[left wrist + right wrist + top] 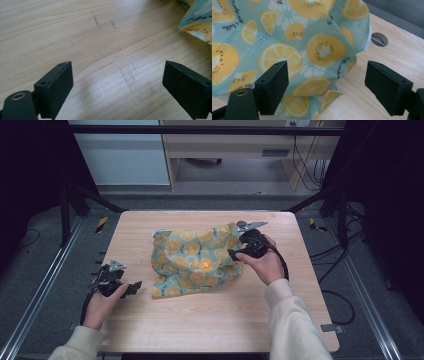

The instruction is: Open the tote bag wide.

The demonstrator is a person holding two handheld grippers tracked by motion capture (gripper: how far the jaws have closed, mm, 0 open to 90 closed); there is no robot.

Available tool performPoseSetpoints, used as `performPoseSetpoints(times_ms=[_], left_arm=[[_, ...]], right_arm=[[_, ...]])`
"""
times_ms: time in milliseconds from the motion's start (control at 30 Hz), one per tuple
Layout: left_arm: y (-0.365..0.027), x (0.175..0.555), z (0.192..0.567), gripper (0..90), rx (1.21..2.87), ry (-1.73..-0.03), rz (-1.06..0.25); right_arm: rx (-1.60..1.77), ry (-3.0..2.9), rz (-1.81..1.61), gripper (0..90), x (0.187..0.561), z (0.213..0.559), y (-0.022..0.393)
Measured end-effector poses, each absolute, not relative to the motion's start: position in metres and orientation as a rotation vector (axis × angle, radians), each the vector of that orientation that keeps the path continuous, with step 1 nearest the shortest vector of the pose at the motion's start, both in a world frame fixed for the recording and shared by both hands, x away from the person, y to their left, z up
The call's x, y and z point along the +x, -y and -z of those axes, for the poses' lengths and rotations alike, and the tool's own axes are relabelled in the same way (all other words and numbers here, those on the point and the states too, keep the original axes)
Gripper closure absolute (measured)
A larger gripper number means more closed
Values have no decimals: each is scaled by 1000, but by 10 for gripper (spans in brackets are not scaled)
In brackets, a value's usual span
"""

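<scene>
A teal cloth printed with yellow citrus slices (197, 256) lies rumpled in the middle of the wooden table (210, 315). My right gripper (235, 256) is at the cloth's right edge, open, its jaws wide apart. In the right gripper view the cloth (294, 42) bulges up just ahead of that gripper (325, 82), a fold of it reaching between the jaws. My left gripper (134, 287) rests low over the table near the left front, open, a short way left of the cloth's near corner. In the left gripper view bare wood lies between the jaws and a cloth corner (197, 23) shows at upper right.
A round metal grommet (379, 39) is set in the tabletop behind the cloth's right side. Black frame posts and cables stand around the table, with a dark floor beyond its edges. Bare wood stretches across the front of the table.
</scene>
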State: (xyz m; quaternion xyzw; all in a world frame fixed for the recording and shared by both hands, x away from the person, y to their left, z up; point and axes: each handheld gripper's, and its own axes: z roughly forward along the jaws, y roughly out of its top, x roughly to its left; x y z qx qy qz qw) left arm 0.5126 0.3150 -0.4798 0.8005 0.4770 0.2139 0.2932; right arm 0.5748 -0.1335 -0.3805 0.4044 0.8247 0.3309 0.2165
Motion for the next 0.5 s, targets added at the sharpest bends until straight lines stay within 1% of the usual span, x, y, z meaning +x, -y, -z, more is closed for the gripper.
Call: performPoseSetpoints(times_ms=[67,100,300,500], left_arm=[[-315,513,480,96,2132,-1270,-569],[-315,513,480,97,2132,-1269,-568],[-315,513,480,99,2138,-1260,-562],[-314,513,480,103,2141,-1256,-555]], right_arm=[[1111,-2293,-901,195,578,379,130],[1094,-2296,-900,212,584,376,124],[1067,-2311,-891,216,601,366,111],[1027,-2318,-893,220,611,366,105]])
